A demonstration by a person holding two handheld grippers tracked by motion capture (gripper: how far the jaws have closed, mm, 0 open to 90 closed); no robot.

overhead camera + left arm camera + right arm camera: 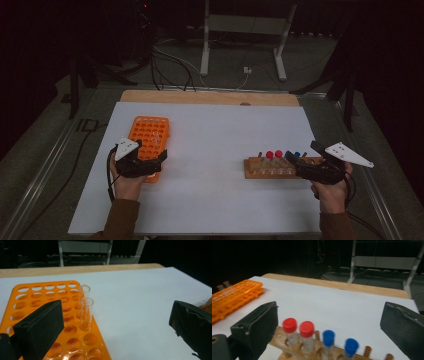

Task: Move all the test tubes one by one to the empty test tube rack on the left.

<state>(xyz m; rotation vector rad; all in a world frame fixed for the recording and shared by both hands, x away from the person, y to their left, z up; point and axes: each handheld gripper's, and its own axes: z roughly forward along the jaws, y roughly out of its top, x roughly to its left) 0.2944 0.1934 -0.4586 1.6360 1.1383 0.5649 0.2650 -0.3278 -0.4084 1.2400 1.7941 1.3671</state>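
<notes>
The white bench (210, 150) carries two racks. On its left side lies the orange rack (148, 142), with two clear, uncapped tubes (86, 312) standing in neighbouring holes near its right edge. On the right side stands the wooden rack (272, 167), which holds two tubes with red caps (298, 328) and two with blue caps (338, 341).

The left claw (162, 156) rests over the near right part of the orange rack, its jaws wide apart and holding nothing. The right claw (290, 157) is at the right end of the wooden rack, also wide and empty; in the right gripper view the capped tubes stand between its jaws.

I judge that the step in hand is to take one capped tube. To do it well, the claw should centre on a single tube, close below the cap, and lift straight up so the neighbours are not pushed.
</notes>
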